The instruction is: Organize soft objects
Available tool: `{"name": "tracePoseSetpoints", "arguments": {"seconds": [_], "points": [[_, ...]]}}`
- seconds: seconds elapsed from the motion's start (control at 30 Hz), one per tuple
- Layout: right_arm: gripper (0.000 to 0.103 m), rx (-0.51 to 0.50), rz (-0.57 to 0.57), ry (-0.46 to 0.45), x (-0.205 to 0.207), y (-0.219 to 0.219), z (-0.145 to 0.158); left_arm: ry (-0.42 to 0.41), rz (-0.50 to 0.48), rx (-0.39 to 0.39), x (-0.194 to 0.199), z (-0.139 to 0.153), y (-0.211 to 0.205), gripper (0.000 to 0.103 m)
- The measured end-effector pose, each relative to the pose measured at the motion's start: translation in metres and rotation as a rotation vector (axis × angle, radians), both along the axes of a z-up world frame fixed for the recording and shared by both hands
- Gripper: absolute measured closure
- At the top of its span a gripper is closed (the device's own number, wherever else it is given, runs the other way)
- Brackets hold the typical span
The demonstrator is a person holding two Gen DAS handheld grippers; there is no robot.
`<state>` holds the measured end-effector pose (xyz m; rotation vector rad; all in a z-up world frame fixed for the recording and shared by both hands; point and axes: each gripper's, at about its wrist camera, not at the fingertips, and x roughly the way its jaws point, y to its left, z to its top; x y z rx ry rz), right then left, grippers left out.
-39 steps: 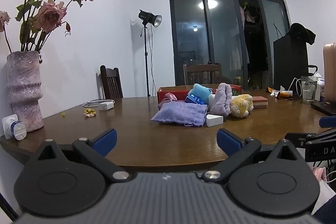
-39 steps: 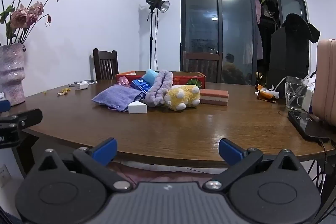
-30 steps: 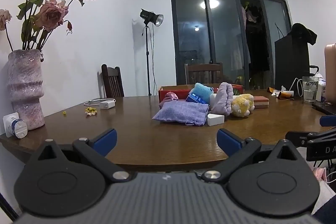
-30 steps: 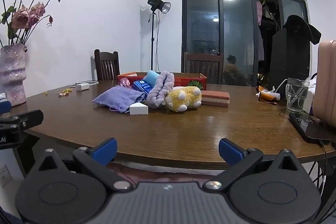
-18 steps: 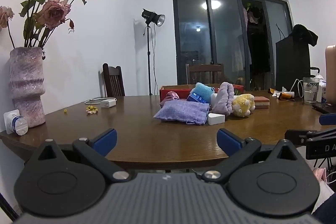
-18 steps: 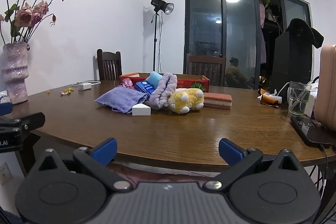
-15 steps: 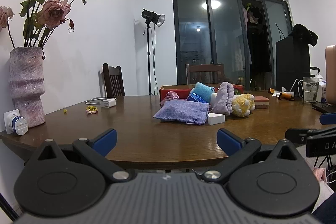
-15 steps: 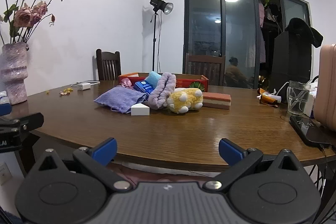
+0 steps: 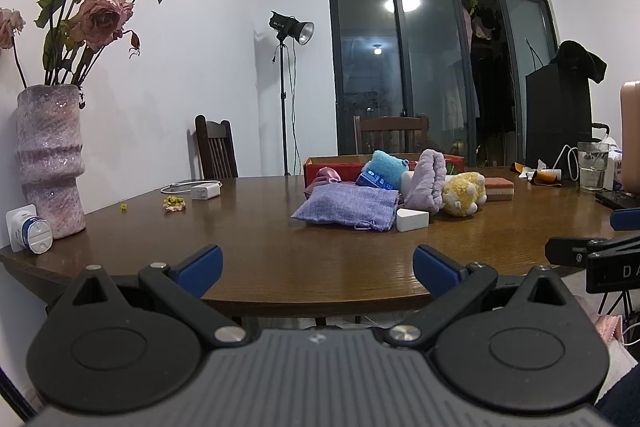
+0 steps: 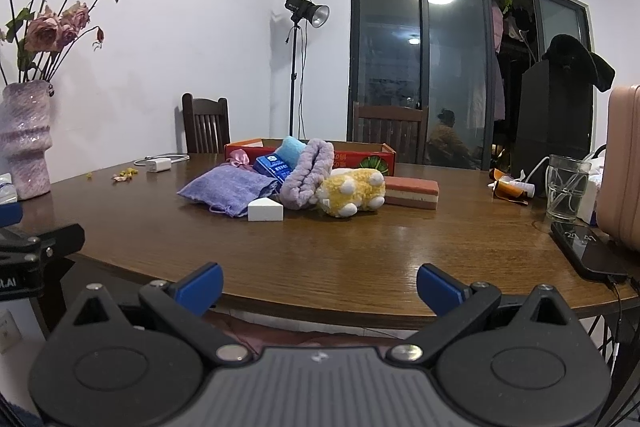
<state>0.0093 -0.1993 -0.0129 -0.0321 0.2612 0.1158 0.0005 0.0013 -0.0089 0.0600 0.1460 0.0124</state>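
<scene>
My left gripper (image 9: 316,263) and right gripper (image 10: 319,281) both hang spread wide and empty at the near edge of the surface (image 10: 360,251). The soft things lie mid-surface: a purple pouch (image 10: 228,189), a lilac headband (image 10: 308,173) and a yellow plush toy (image 10: 352,193), heaped against a red box (image 10: 360,157) whose inside I can't see

Bare table (image 10: 360,251) lies open up to the soft pile (image 10: 288,183); glass (image 10: 567,187) crowds the right
</scene>
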Motion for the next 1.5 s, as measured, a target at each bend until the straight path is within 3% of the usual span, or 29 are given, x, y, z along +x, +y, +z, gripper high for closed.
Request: {"name": "tracePoseSetpoints", "arguments": {"seconds": [1.5], "points": [[0.0, 0.008, 0.006, 0.011, -0.0007, 0.0004, -0.0017, 0.026, 0.008, -0.007, 0.0035, -0.0004, 0.0013, 0.0]]}}
